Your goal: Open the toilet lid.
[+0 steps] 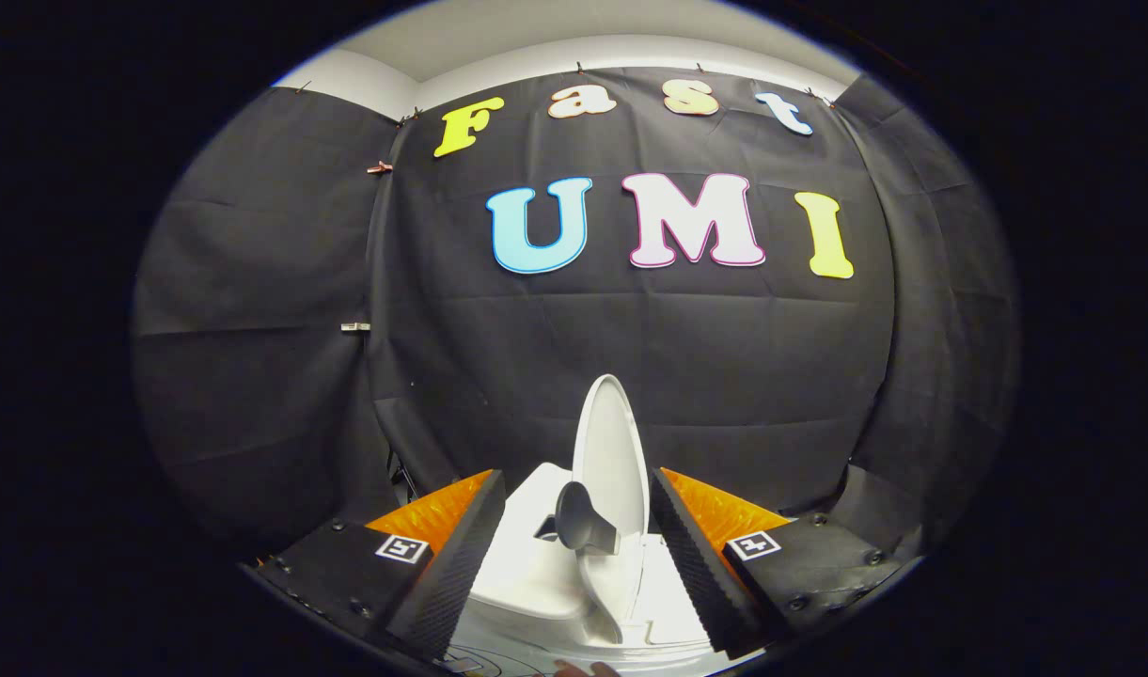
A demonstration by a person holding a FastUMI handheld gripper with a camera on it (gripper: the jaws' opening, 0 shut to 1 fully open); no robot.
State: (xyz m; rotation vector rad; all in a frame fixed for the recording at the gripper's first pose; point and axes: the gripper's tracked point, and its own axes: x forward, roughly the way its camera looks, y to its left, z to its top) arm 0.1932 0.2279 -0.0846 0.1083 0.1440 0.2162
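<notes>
A small white toilet (pixel 536 564) sits between and just beyond my fingers. Its white oval lid (pixel 613 451) stands raised, nearly upright and edge-on to me, rising above the fingertips. A grey handle-like knob (pixel 581 517) juts from the lid's lower part toward the left finger. My gripper (pixel 574 588) is open, with a finger on each side of the toilet; the fingers do not press on the lid or the bowl. The bowl's base is partly hidden by the fingers.
Black cloth walls close the booth behind and on both sides of the toilet. A white surface (pixel 574 658) lies under the toilet. A fingertip of a person's hand (pixel 583 669) peeks in just below the toilet.
</notes>
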